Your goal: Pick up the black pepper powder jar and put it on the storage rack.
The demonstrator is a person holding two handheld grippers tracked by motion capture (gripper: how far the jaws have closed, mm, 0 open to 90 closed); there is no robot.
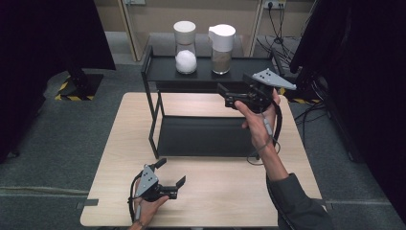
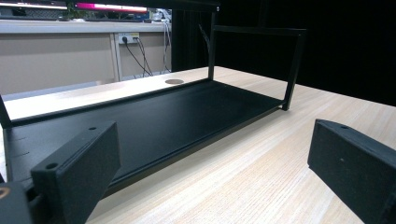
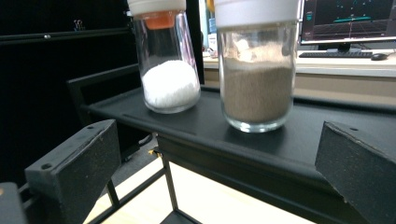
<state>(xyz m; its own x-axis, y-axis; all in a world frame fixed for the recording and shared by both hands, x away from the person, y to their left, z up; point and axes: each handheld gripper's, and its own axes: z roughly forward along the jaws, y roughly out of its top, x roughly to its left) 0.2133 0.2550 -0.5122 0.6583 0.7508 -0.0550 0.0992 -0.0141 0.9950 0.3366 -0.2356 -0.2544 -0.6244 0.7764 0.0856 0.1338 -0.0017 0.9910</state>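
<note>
Glass jars stand side by side on the top shelf of a black rack (image 1: 154, 72): one with white powder (image 1: 185, 48), one with brown powder (image 1: 221, 49). From above, the right hand-held gripper (image 1: 225, 94) hovers just before the brown jar, jaws spread and empty. Its own view shows the brown jar (image 3: 257, 65) closest, between the jaws, and the white one (image 3: 167, 56) to its left. The left hand-held gripper (image 1: 171, 172) rests low on the wooden counter (image 1: 215, 187), spread and empty; its view shows the rack's bottom shelf (image 2: 154, 121).

Grey floor (image 1: 57, 129) — dark curtains (image 1: 43, 43), beige wall (image 1: 158, 14).
</note>
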